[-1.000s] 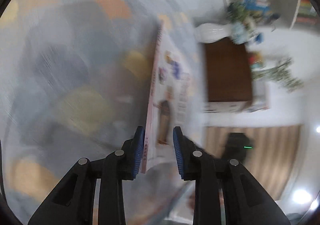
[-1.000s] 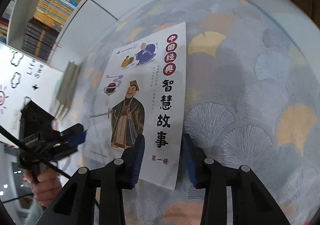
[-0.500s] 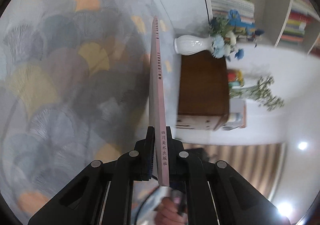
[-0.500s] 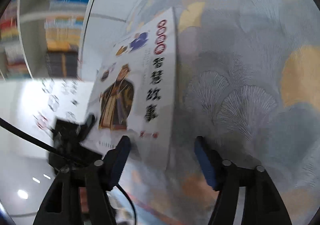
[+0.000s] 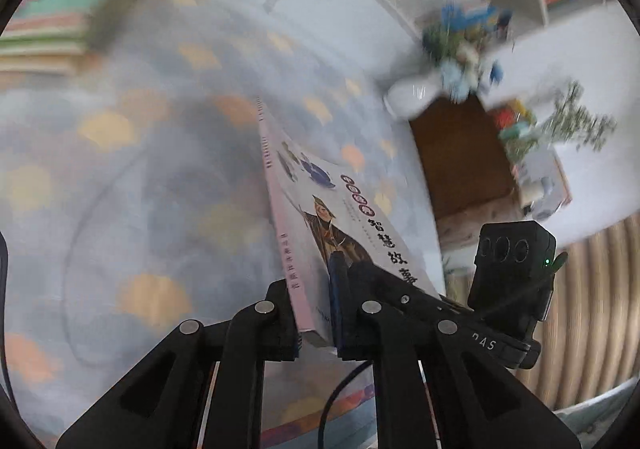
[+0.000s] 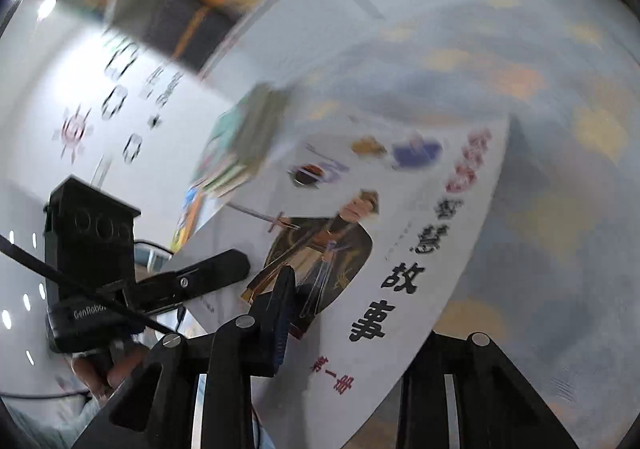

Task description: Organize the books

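Left wrist view showed our left gripper (image 5: 316,313) clamped on the spine edge of the illustrated storybook (image 5: 320,217), lifted above the patterned tablecloth (image 5: 120,189). Our right gripper (image 6: 352,313) was closing around its cover; we judged a steady two-handed carry to the book stack (image 5: 60,21) best.

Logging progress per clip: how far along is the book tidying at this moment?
Done: a stack of books already sits on the patterned cloth. In hand: the left tongs are shut on the spine end of the white storybook, which is tilted up off the cloth. The right tongs straddle the storybook, jaws closing. Left: the storybook is not yet on the stack.
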Demonstrator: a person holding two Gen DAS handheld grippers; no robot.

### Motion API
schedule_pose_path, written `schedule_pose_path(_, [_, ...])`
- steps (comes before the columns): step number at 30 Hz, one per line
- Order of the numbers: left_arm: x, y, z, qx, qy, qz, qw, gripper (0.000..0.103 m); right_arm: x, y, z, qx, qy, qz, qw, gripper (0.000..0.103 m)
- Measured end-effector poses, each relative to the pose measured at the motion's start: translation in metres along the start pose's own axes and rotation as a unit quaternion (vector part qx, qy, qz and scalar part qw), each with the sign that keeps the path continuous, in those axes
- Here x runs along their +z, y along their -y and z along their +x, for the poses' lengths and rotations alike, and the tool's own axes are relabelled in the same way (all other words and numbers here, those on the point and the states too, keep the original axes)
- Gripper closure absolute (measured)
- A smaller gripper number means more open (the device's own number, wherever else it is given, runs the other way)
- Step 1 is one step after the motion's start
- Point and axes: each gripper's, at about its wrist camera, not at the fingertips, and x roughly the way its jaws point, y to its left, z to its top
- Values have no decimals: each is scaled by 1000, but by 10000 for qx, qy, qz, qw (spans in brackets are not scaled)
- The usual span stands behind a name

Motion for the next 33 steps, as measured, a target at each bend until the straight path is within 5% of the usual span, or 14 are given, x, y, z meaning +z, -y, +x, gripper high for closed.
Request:
schedule_pose_path(5, [54,-54,-94,-109,918,-136,9956,95,45,-99,42,292,244,-958,9947,72])
schedule_pose_path(9, [108,-110,-132,267,1396,-181,9897,93,100,-160,121,502,189,-1257,9906,71])
schedule_pose_path(15, [160,-194,-124,678,1333,-535,9873,92,150,-184,234,349,-600,-1039,9922,71])
schedule_pose_path(20, [189,-232,-125,1180,1382,-659,9811,85,174,-191,278,-145,-815,-968,9919,71])
schedule_pose_path(24, [181,-252,-128,1701,1213,-760,9750,85,196,-177,316,-542,-1094,-657,9903,71])
schedule_pose_path(28, [157,-253,-132,1973,1110,-680,9716,84,208,-167,321,-302,-1140,-551,9915,69])
schedule_pose_path(33, [112,-208,-130,2292,890,3,9693,83,168,-135,256,-1,-1064,-287,9939,53])
